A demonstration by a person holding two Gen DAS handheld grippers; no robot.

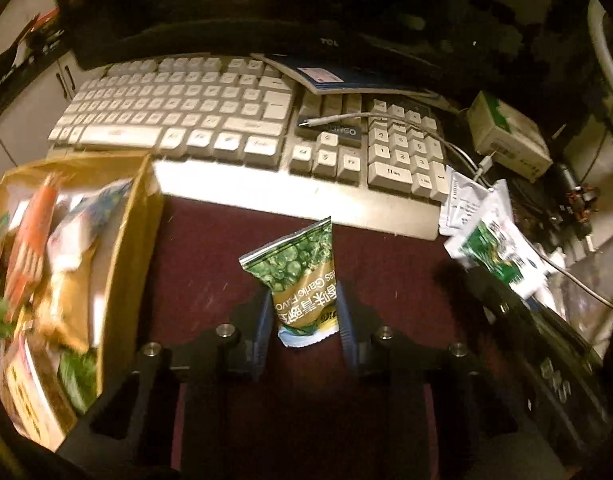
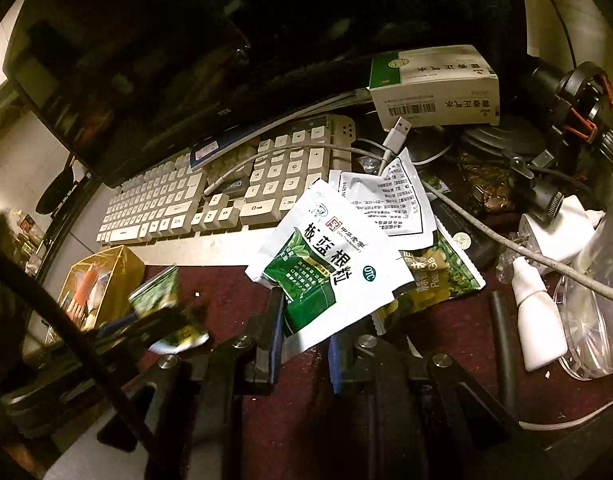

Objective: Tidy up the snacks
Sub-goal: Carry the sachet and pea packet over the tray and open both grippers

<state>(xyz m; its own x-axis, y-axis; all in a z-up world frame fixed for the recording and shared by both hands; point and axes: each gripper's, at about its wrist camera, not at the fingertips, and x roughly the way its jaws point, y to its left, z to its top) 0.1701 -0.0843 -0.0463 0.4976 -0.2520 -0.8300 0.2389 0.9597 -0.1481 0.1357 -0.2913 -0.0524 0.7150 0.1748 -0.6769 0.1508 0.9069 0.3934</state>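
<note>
My left gripper (image 1: 304, 320) is shut on a green garlic-pea snack packet (image 1: 302, 276), held upright above the dark red mat. It shows blurred in the right wrist view (image 2: 162, 300). A yellow cardboard box (image 1: 122, 248) full of snack packets stands to its left, also in the right wrist view (image 2: 106, 276). My right gripper (image 2: 306, 332) is shut on the lower edge of a white-and-green sachet (image 2: 330, 264). Under it lies another pea packet (image 2: 438, 276) and a second white sachet (image 2: 390, 200).
A white keyboard (image 1: 226, 120) lies behind the mat with a cable (image 1: 386, 118) and a booklet (image 1: 346, 76) on it. A white-green medicine box (image 2: 434, 88), a white dropper bottle (image 2: 540, 316), a clear plastic item (image 2: 590, 320) and dark gear (image 2: 578, 108) crowd the right side.
</note>
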